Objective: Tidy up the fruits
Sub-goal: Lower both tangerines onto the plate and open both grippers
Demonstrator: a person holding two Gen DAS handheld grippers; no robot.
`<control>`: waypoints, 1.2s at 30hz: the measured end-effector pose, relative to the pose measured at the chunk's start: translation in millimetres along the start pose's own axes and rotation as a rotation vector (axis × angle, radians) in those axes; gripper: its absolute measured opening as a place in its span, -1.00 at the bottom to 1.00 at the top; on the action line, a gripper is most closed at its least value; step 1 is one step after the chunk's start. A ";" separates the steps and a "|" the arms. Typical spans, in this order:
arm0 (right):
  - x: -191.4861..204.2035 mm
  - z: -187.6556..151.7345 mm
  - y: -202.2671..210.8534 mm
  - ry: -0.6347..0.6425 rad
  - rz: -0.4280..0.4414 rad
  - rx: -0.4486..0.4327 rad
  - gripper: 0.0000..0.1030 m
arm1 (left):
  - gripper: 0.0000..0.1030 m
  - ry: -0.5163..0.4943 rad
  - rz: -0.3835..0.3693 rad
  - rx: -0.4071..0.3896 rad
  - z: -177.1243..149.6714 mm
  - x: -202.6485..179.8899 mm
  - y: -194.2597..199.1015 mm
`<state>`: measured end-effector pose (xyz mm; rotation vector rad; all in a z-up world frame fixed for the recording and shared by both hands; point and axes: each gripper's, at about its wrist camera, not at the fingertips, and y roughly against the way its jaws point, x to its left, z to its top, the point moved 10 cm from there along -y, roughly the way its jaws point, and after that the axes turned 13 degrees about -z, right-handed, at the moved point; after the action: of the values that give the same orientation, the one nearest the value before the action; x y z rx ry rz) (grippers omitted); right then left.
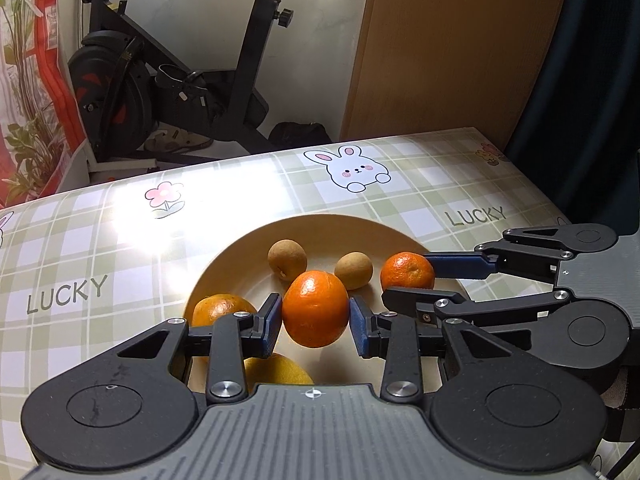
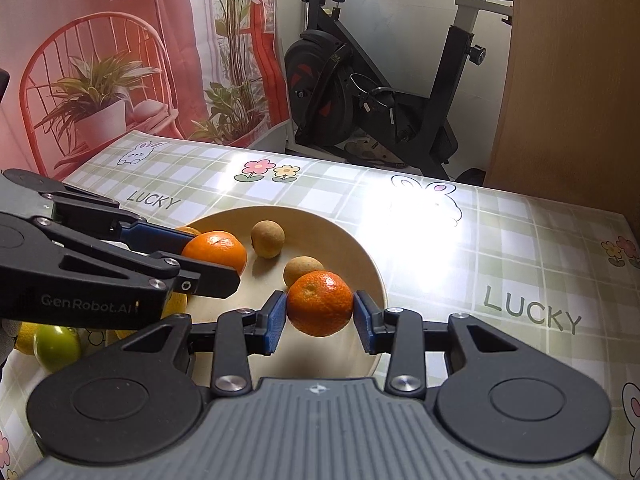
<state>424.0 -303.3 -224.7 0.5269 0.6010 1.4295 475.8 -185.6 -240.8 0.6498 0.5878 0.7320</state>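
An exercise bike [image 2: 384,92] stands against the back wall behind a desk [image 1: 100,248] covered in a pale green checked cloth printed with rabbits and the word LUCKY, and a cream plate [image 1: 240,252] sits in the middle of it. From where I stand, both grippers are over the plate at once: the left gripper [image 1: 315,320] has its blue pads pressed to either side of the larger orange [image 1: 315,309], and the right gripper [image 2: 320,312] is clamped on the smaller mandarin [image 2: 320,303] near the plate's right rim. Each fruit looks held a little above the plate floor, judging by the shadows under them. Two small brown fruits [image 1: 287,259] lie loose at the back of the plate, another orange [image 1: 218,309] sits by the left rim, and a yellow fruit [image 1: 280,370] lies just under the left gripper. Off the plate, near the desk's edge, a green fruit [image 2: 56,346] lies next to more yellow ones. The step seems to be setting these two down, so I'd say lower them gently, keep the two grippers apart so their linkages don't knock, choose bare spots away from the brown fruits, and ease the pads off only once each fruit rests, since round fruit rolls.
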 end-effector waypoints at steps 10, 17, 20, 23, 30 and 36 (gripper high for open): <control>-5.6 -1.9 -12.2 -0.029 -0.001 0.014 -0.23 | -0.25 0.006 0.007 -0.003 4.6 6.1 -9.2; -5.9 -2.0 -2.6 -0.028 -0.034 0.001 -0.14 | -0.17 0.001 -0.015 -0.043 11.7 0.9 7.4; -7.3 -0.6 7.8 -0.040 -0.044 -0.012 -0.11 | -0.17 -0.001 -0.018 -0.065 13.1 -2.5 23.5; -7.9 0.4 21.0 -0.057 -0.046 -0.029 -0.09 | -0.16 0.000 -0.022 -0.090 11.9 -4.1 44.9; -2.8 2.2 56.3 -0.109 -0.037 -0.074 -0.06 | -0.04 0.042 -0.024 -0.152 -2.3 3.3 99.6; 7.3 -5.7 82.1 -0.195 -0.019 -0.097 -0.03 | -0.04 0.072 -0.012 -0.194 -21.1 17.5 146.5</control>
<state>359.4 -289.8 -175.0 0.5738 0.3781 1.3632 411.8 -82.0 -155.0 0.4417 0.5781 0.7924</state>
